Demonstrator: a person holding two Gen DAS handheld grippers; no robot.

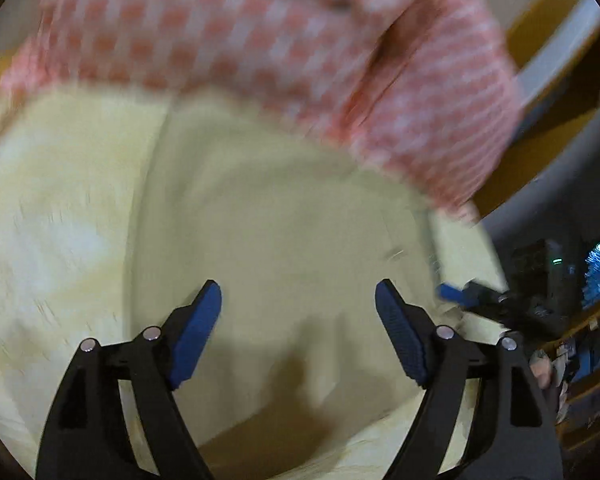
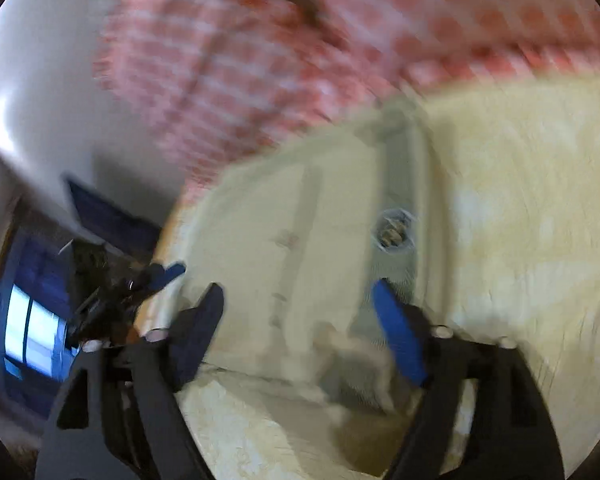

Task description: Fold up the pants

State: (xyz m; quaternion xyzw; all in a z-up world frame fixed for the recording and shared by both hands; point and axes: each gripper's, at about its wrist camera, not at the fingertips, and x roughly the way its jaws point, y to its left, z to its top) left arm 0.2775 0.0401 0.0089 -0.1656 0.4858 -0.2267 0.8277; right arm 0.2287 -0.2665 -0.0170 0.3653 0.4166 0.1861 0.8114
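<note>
Pale yellow-cream pants (image 1: pixel 260 220) lie spread on a red-and-white checked cloth (image 1: pixel 260 32). Both views are blurred by motion. My left gripper (image 1: pixel 298 300) is open, its blue pads apart just above the pants fabric, holding nothing. My right gripper (image 2: pixel 298 300) is open too, over the waistband end of the pants (image 2: pixel 320 220), where a metal button (image 2: pixel 392 230) shows. The right gripper also shows at the right edge of the left wrist view (image 1: pixel 460 294), and the left gripper at the left of the right wrist view (image 2: pixel 164 274).
The checked cloth (image 2: pixel 240 60) covers the surface under the pants. A white wall (image 2: pixel 40 100) and a bright window (image 2: pixel 32 332) are to the left in the right wrist view. Wooden framing (image 1: pixel 552 92) and dark clutter (image 1: pixel 560 280) are to the right in the left wrist view.
</note>
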